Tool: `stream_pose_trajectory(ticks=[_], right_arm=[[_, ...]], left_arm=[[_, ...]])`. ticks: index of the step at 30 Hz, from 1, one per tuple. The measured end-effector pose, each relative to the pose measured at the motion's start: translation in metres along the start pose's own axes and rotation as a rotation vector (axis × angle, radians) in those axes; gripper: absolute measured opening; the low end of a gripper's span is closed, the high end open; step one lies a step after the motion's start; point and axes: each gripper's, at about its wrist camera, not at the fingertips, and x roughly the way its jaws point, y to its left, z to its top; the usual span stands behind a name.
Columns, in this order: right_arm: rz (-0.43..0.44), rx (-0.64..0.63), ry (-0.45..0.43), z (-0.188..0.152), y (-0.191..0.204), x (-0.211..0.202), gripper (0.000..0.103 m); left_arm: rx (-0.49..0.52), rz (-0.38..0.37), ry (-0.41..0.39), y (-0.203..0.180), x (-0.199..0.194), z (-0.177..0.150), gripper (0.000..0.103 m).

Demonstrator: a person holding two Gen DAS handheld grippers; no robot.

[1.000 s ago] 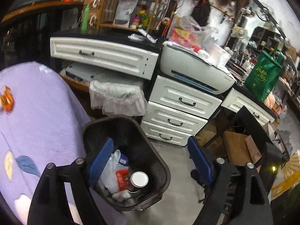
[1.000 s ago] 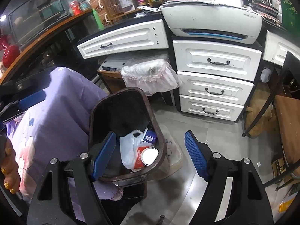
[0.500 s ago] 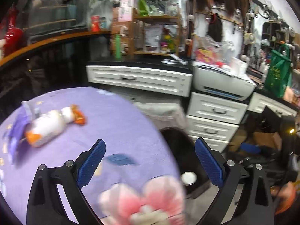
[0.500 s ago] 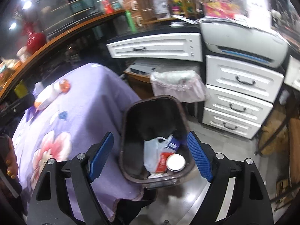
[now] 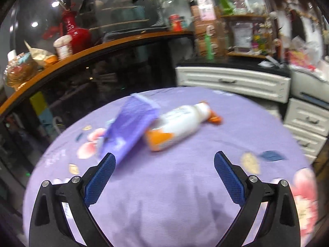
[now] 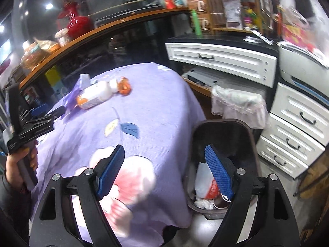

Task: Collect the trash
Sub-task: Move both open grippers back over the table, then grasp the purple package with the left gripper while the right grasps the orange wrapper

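Two pieces of trash lie on the purple tabletop [image 5: 185, 195]: one white bottle [image 5: 178, 123] with orange ends, on its side, and one purple packet [image 5: 129, 127] touching it. One dark bin [image 6: 224, 142] stands beside the tabletop, holding trash. The left tool [image 5: 164, 164], wide and empty, has swung from above the bin to face the bottle. The right tool [image 6: 164, 160], wide and empty, now straddles the tabletop edge and bin.

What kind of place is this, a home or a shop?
Probably a small shop or a home workroom, though I cannot be sure. A long counter with a glass front, crowded shelves of goods, and a printer on white drawers suggest it.
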Motion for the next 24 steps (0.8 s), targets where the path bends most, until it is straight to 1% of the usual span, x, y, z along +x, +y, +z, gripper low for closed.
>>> stream_pose_trajectory(ticks=[2,4,6,10,14,17,19,20,23,24], right_arm=[[0.007,-0.014,0.004,0.002,0.009,0.004,0.080],[0.014,-0.027,0.009,0.004,0.018,0.007,0.080],[0.017,-0.034,0.013,0.005,0.023,0.009,0.080],[0.022,-0.050,0.030,0.008,0.032,0.017,0.080],[0.033,-0.065,0.043,0.014,0.043,0.027,0.080],[0.043,-0.087,0.051,0.024,0.054,0.038,0.080],[0.052,-0.101,0.053,0.030,0.062,0.046,0.080],[0.059,-0.112,0.055,0.036,0.068,0.051,0.080],[0.074,-0.148,0.073,0.049,0.085,0.070,0.080],[0.081,-0.158,0.078,0.053,0.090,0.076,0.080]], left_arm=[[0.022,0.049,0.022,0.013,0.012,-0.002,0.094],[0.054,0.100,0.056,0.024,0.030,-0.005,0.091],[0.074,0.126,0.078,0.031,0.042,-0.007,0.089],[0.123,0.148,0.125,0.040,0.068,-0.010,0.083],[0.158,0.167,0.134,0.047,0.084,-0.007,0.077],[0.152,0.163,0.158,0.054,0.096,-0.009,0.059],[0.134,0.143,0.177,0.058,0.100,-0.009,0.051],[0.125,0.138,0.163,0.062,0.098,-0.008,0.047],[0.100,0.146,0.153,0.066,0.093,-0.007,0.019],[0.079,0.135,0.151,0.070,0.090,-0.007,0.015]])
